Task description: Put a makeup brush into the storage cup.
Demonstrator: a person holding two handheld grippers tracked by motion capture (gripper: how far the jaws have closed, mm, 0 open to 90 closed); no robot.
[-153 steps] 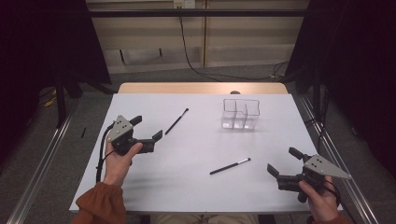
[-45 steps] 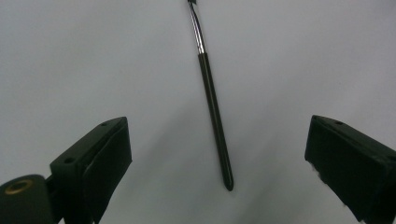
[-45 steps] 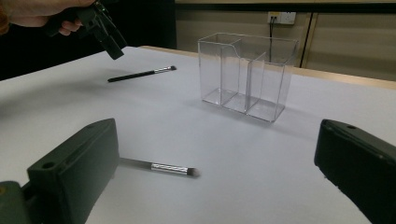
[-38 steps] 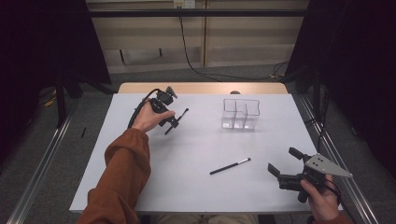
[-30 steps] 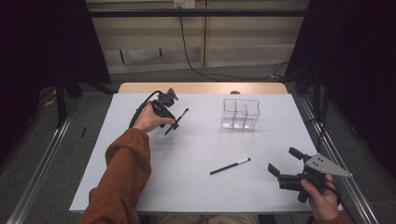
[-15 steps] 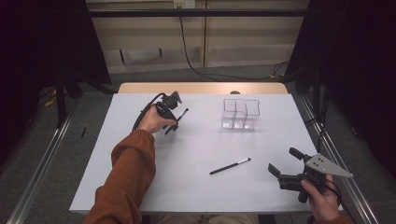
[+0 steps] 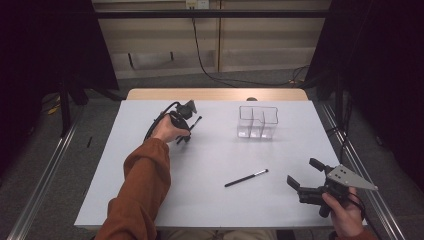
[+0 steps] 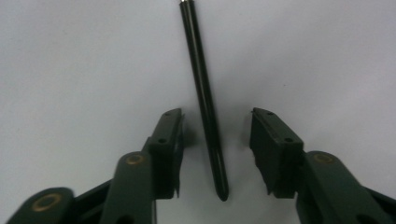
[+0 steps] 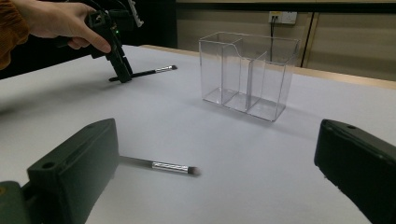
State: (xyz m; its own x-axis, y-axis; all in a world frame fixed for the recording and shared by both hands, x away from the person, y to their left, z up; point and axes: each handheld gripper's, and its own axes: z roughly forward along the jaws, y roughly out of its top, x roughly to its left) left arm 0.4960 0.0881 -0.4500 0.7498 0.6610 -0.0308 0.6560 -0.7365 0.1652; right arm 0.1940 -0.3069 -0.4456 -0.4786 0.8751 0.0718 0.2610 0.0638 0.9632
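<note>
A slim black makeup brush (image 8: 205, 98) lies on the white table (image 7: 210, 200). My left gripper (image 8: 217, 116) points down over it, one jaw on each side of the handle. Its jaws have just been closing, but a gap shows on both sides of the handle, so it is open. From above, the same brush (image 7: 196, 122) lies at the far left under my left gripper (image 7: 186, 134). A second brush (image 7: 246, 178) lies near the middle front. My right gripper (image 7: 301, 171) rests open at the front right, pointing at that brush (image 9: 163, 165), with nothing between its jaws.
A clear acrylic organizer (image 7: 257, 122) with several compartments stands at the far right of the table, also seen as the organizer (image 9: 247, 74) ahead of my right gripper. A wooden strip (image 7: 215, 94) borders the far edge. Metal rails run along both sides.
Since the oldest frame my left gripper has travelled from the near left of the table to the far brush. Over the last second it has settled low over the handle. The right gripper has stayed put.
</note>
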